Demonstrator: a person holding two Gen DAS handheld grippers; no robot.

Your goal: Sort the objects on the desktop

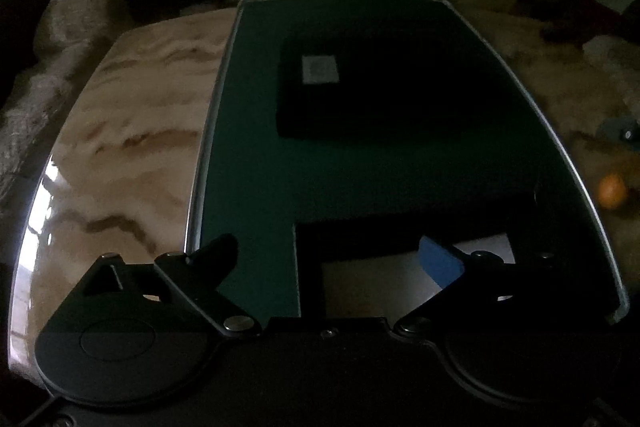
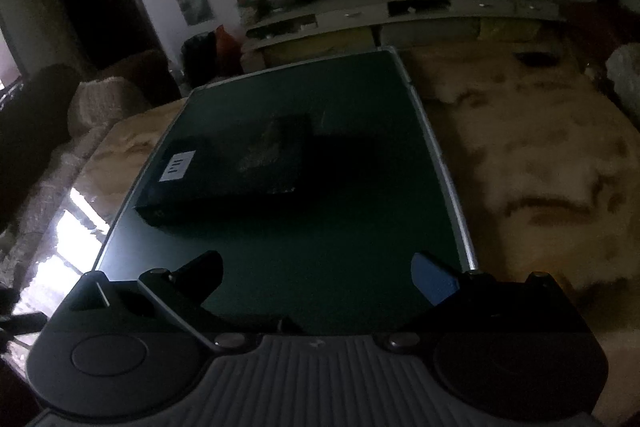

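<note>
Left wrist view: left gripper (image 1: 334, 259) jaws spread wide, nothing in them. Black box (image 1: 384, 87) sits well ahead on the green mat (image 1: 248, 167); a pale sheet (image 1: 372, 279) lies right under the jaws.

Right wrist view: right gripper (image 2: 320, 277) jaws also apart w/ nothing held, box ahead-left. Sorting prob barely started imo.

Open left claw (image 1: 334, 259), green board (image 1: 248, 163), black box (image 1: 380, 87)

A box (image 2: 224, 167) lies on a board (image 2: 340, 247) resting on the table (image 2: 540, 167).
</note>
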